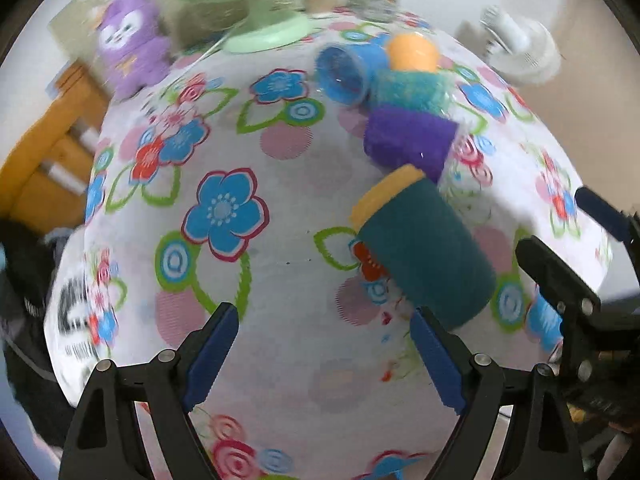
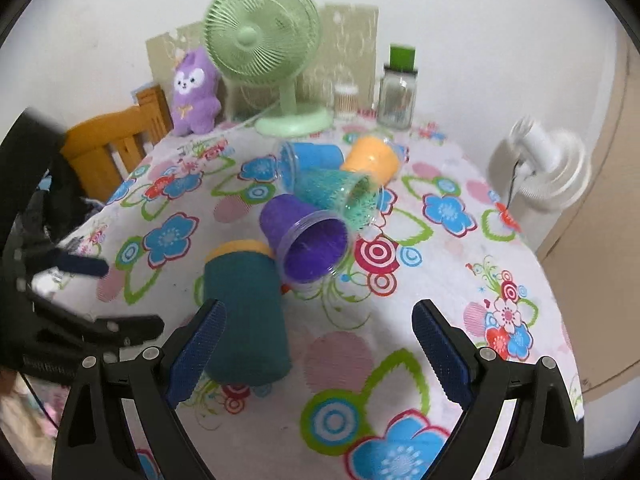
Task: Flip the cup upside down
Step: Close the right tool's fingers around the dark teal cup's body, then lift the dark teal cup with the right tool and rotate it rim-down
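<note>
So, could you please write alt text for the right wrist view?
A dark teal cup lies on its side on a floral tablecloth, just beyond the open right gripper. Behind it lie purple, green, blue and orange cups, with a green fan at the back.

Left gripper [image 1: 324, 356] spread wide, blue pads [image 1: 212, 354] apart, nothing between them, hanging low over the table. Right gripper [image 2: 318, 354] likewise spread wide and holding nothing, just to the right of the left one.
</note>
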### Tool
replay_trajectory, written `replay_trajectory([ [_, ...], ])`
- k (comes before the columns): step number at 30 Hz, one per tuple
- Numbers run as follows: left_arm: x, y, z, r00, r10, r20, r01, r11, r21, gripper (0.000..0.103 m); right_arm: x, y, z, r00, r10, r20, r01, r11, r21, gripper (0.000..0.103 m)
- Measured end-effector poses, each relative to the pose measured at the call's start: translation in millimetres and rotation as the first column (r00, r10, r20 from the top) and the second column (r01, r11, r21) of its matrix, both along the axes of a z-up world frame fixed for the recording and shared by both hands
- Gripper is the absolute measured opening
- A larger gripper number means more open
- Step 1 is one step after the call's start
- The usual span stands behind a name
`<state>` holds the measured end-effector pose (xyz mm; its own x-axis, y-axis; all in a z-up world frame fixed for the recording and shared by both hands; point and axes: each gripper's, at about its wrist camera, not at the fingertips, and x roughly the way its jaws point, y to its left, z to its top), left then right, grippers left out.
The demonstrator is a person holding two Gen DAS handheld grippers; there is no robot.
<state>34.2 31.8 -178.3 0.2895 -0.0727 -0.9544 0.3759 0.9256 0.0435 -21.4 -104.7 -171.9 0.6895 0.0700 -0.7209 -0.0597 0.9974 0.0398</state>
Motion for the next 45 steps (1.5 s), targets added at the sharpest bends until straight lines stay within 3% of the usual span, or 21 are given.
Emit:
replay_trajectory([
  [2, -3, 6, -4, 0.998, -0.066, 0.01, 0.066, 0.998, 0.007, 0.09, -10, 7, -8, 1.0, -0.005, 0.007, 0.005, 1.0, 0.021, 0.095],
  [8, -12, 18, -16, 0.992, -0.129, 0.012, 0.129, 0.992, -0.004, 0.091, -30, 24, -27, 0.997, -0.02, 0.074, 0.017, 0.999, 0.051, 0.093],
  [18, -18, 36, -36, 0.993, -0.087, 0.084, 0.089, 0.996, -0.014, 0.091, -37, 43, -68, 0.983, 0.031, 0.181, -0.04, 0.998, 0.051, 0.086],
  [22, -18, 40, -39, 0.992, -0.069, 0.101, 0.072, 0.997, -0.019, 0.091, -31, 46, -75, 0.977, 0.058, 0.207, -0.069, 0.997, 0.043, 0.076],
  [25, -21, 41, -40, 0.991, -0.067, 0.119, 0.07, 0.997, -0.027, 0.091, -28, 48, -75, 0.976, 0.078, 0.201, -0.087, 0.996, 0.036, 0.069],
  [30, -23, 40, -43, 0.988, -0.067, 0.136, 0.071, 0.997, -0.025, 0.091, -29, 51, -74, 0.975, 0.074, 0.207, -0.078, 0.997, 0.011, 0.068],
  [36, -26, 42, -41, 0.989, -0.055, 0.135, 0.061, 0.997, -0.036, 0.091, -26, 47, -66, 0.982, 0.04, 0.182, -0.052, 0.997, 0.06, 0.068],
  [40, -27, 44, -31, 0.992, -0.039, 0.119, 0.045, 0.998, -0.042, 0.091, -23, 43, -49, 0.99, 0.025, 0.14, -0.038, 0.995, 0.088, 0.067],
  [45, -30, 39, -14, 0.996, -0.034, 0.088, 0.037, 0.999, -0.035, 0.091, -18, 39, -18, 0.995, 0.045, 0.084, -0.05, 0.997, 0.056, 0.067],
])
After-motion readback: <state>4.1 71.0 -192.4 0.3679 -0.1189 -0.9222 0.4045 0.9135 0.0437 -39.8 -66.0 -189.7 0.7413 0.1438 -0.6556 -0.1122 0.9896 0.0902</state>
